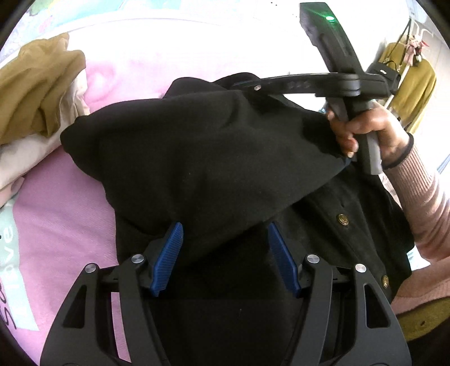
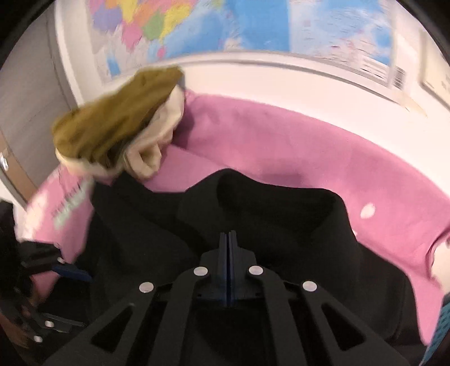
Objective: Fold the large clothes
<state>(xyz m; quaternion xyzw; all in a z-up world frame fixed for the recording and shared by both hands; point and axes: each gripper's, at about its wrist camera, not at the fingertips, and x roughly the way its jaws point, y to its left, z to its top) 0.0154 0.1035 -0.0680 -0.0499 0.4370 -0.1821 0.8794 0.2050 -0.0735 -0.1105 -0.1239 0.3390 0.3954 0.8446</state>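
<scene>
Left wrist view: black woollen coat with brass buttons (image 1: 202, 157) on pink fleece blanket (image 1: 64, 214), folded edge raised; left tool (image 1: 225, 247) wide open, empty. Right tool (image 2: 228, 267) closed, possibly pinching cloth. Olive-and-cream clothes pile (image 1: 33, 93) left; bare blanket beyond.

Little legible text on the pink blanket and the wall map

Large pale letters run along a mint-green panel (image 1: 11, 253) printed on the pink blanket (image 1: 64, 202), at the left edge of the left wrist view; they look like "o", "v", "e", but the fisheye bend cuts the word short, and dark script below it cannot be read. In the right wrist view the same panel (image 2: 73, 205) is smeared by motion blur. A colourful wall map (image 2: 253, 25) carries fine print and a barcode (image 2: 399, 77) near its lower right corner, all too blurred to make out.
</scene>
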